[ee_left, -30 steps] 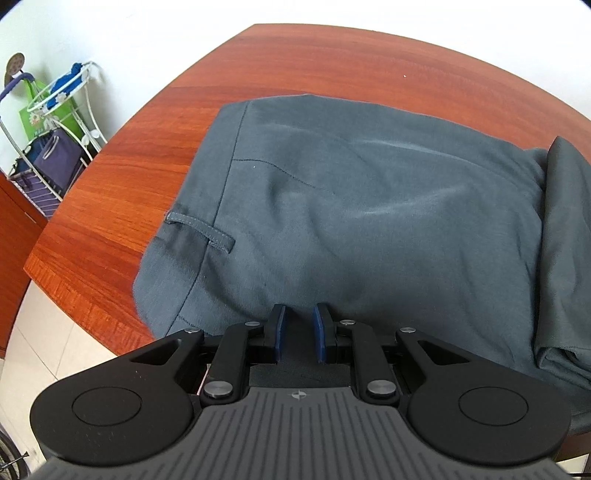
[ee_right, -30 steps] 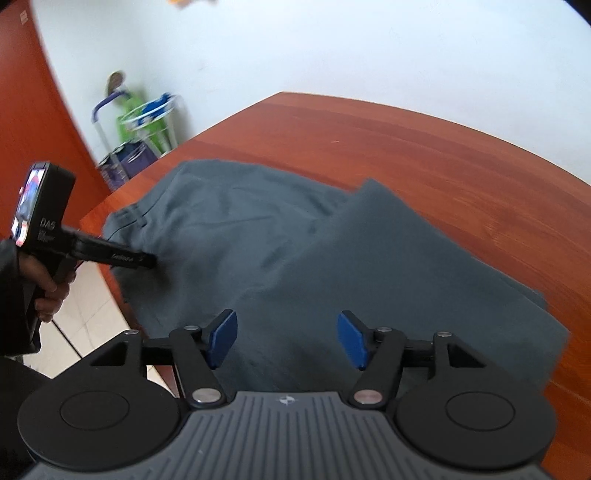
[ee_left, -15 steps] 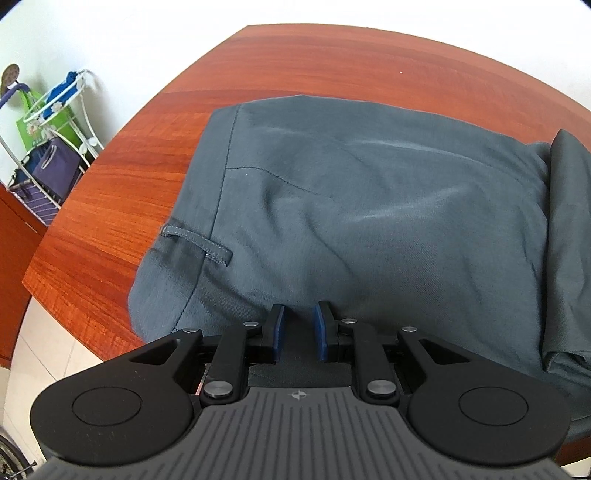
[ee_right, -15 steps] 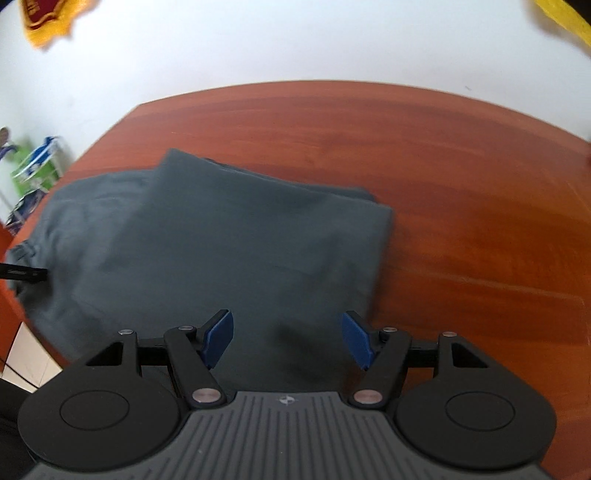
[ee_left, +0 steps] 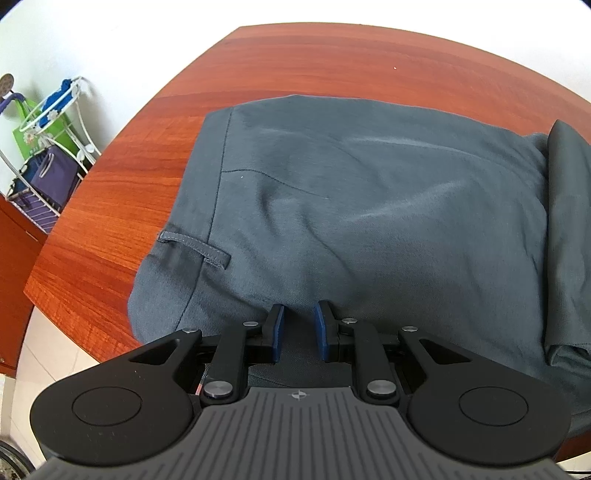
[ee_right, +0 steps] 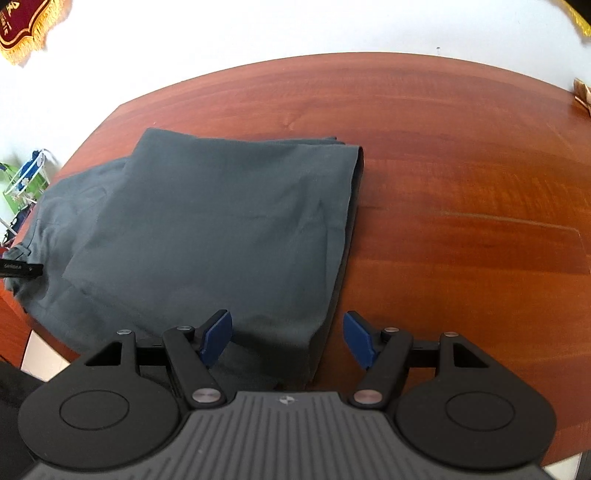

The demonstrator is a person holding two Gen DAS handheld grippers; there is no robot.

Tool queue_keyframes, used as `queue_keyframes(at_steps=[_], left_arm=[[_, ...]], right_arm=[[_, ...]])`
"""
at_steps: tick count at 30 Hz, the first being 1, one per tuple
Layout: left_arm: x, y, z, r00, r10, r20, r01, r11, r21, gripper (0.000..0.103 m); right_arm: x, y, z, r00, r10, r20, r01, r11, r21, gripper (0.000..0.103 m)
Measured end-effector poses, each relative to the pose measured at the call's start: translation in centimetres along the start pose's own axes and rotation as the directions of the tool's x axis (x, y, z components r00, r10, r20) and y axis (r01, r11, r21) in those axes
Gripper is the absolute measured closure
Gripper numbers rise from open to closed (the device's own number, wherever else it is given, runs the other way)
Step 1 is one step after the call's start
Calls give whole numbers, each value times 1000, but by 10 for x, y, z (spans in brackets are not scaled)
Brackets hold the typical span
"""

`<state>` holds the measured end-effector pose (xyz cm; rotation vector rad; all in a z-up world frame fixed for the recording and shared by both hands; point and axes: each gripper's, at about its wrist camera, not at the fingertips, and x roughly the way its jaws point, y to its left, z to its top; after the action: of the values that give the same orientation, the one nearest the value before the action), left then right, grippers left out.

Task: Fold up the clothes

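Note:
Grey trousers (ee_left: 369, 221) lie on the red-brown wooden table (ee_left: 332, 62), waistband and a belt loop (ee_left: 195, 251) at the left. A folded-over leg layer (ee_right: 221, 221) covers their right part. My left gripper (ee_left: 299, 328) hovers at the trousers' near edge, its pads a narrow gap apart with flat cloth showing beneath and no fold pinched. Its tip (ee_right: 22, 269) shows at the left of the right wrist view. My right gripper (ee_right: 288, 339) stands wide open over the folded layer's near right corner, one pad above cloth, the other above bare table (ee_right: 461, 184).
A white wire rack with green and purple bags (ee_left: 48, 147) stands on the floor beyond the table's left end, beside a red-brown cabinet (ee_left: 11, 277). A red fringed pennant (ee_right: 26, 26) hangs on the wall. A small tan object (ee_right: 581, 92) lies at the table's far right.
My right gripper has swung rightwards along the trousers, from facing the left gripper to the folded layer's right edge, and sunk a little. The left gripper has stayed put.

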<state>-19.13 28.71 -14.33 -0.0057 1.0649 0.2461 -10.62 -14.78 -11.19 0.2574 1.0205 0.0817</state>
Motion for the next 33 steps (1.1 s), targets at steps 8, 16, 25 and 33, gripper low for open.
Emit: queue_keyframes(at_steps=[8, 16, 25, 33], left_arm=[[0, -2, -1, 1000, 3, 3, -3, 1000, 23, 82], [0, -3, -1, 1000, 6, 4, -6, 999, 41, 81], [0, -2, 0, 1000, 3, 3, -3, 999, 53, 79], [0, -2, 0, 1000, -2, 3, 2, 999, 52, 79]], right_arm=[[-5, -3, -14, 996, 72, -47, -68, 995, 77, 36], [-2, -7, -24, 980, 173, -98, -158, 978, 139, 48], [8, -15, -24, 974, 213, -72, -192, 954, 229, 47], [9, -26, -17, 975, 224, 4, -215, 929, 301, 46]])
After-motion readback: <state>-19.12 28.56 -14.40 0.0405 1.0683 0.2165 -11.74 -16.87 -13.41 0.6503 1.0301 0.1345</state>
